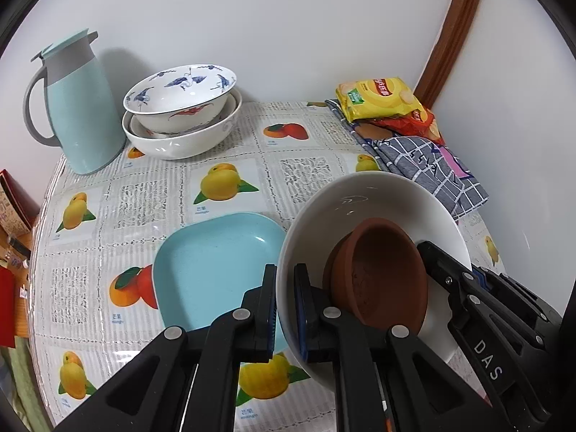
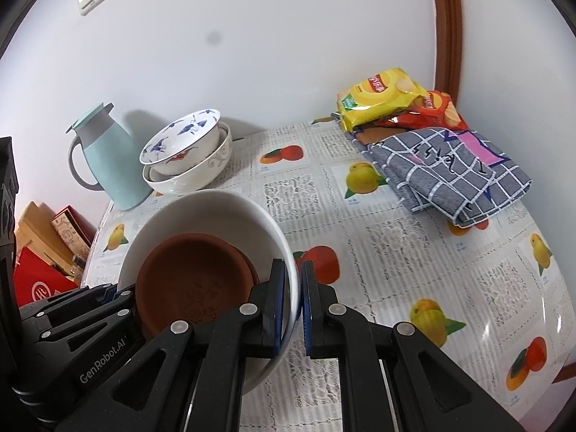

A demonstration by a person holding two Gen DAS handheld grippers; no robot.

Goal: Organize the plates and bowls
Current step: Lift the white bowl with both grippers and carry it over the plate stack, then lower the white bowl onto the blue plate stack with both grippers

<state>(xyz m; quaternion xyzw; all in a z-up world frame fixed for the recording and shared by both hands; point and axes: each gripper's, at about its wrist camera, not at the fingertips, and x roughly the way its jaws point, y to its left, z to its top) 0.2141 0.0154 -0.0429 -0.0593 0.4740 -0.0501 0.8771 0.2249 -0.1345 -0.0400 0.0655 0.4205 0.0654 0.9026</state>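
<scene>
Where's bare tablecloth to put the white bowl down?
Both grippers, left and right, clamp the white bowl holding the terracotta dish. Free: middle cloth between blue plate, stacked bowls and folded towel; also the near right of the table. Crowded: back left by the jug, back right by the snack bags.

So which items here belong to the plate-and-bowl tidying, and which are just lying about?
Part of the job: white bowl gripped by both tongs, left and right; terracotta dish inside; blue plate; stacked bowls.

Lying about: thermos jug, snack packets, checked cloth.
</scene>
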